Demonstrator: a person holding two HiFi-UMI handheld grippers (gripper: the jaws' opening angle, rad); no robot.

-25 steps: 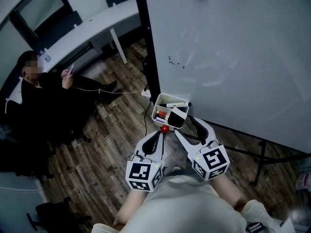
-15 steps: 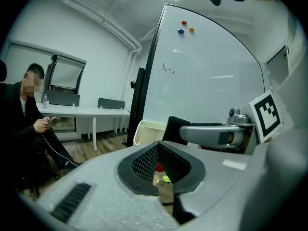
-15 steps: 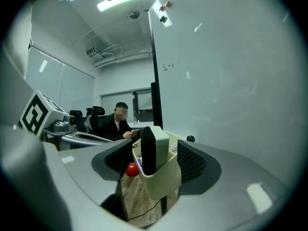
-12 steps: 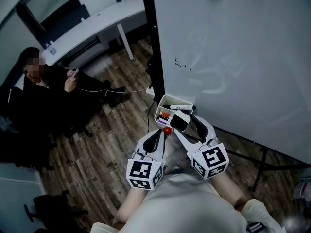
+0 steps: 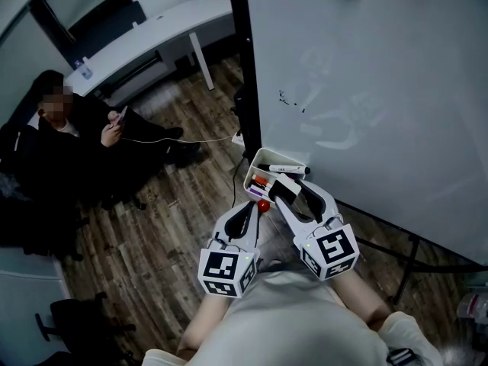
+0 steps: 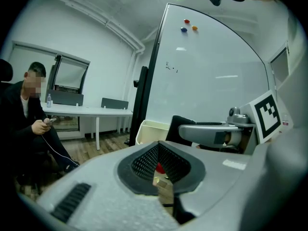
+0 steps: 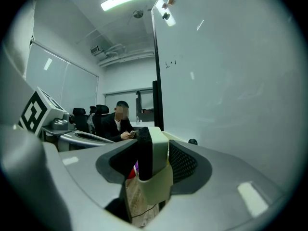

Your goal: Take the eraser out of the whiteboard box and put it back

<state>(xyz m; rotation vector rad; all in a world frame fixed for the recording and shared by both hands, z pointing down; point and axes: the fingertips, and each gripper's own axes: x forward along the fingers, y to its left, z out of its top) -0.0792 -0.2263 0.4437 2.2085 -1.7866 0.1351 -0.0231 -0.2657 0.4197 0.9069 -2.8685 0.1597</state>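
A white box (image 5: pixel 249 175) hangs at the whiteboard's lower left corner, with markers (image 5: pixel 278 166) and the eraser (image 5: pixel 284 191) in it. My right gripper (image 5: pixel 290 190) reaches into the box with a finger on either side of the eraser. In the right gripper view the eraser (image 7: pixel 156 153) stands upright between the jaws, black felt to the left and white body to the right. The jaws are closing, and a slit still shows beside the felt. My left gripper (image 5: pixel 252 210) is shut and empty just short of the box (image 6: pixel 151 129).
The whiteboard (image 5: pixel 381 90) on its black frame fills the right. A red knob (image 5: pixel 262 204) sits under the box. A person (image 5: pixel 69 143) sits on the wooden floor at left with a phone and a white cable (image 5: pixel 191 141). A white desk (image 5: pixel 145 36) stands behind.
The right gripper's fingers have edged further in around the eraser and drawn closer together. The left gripper has stayed where it was. The head view has drifted slightly.
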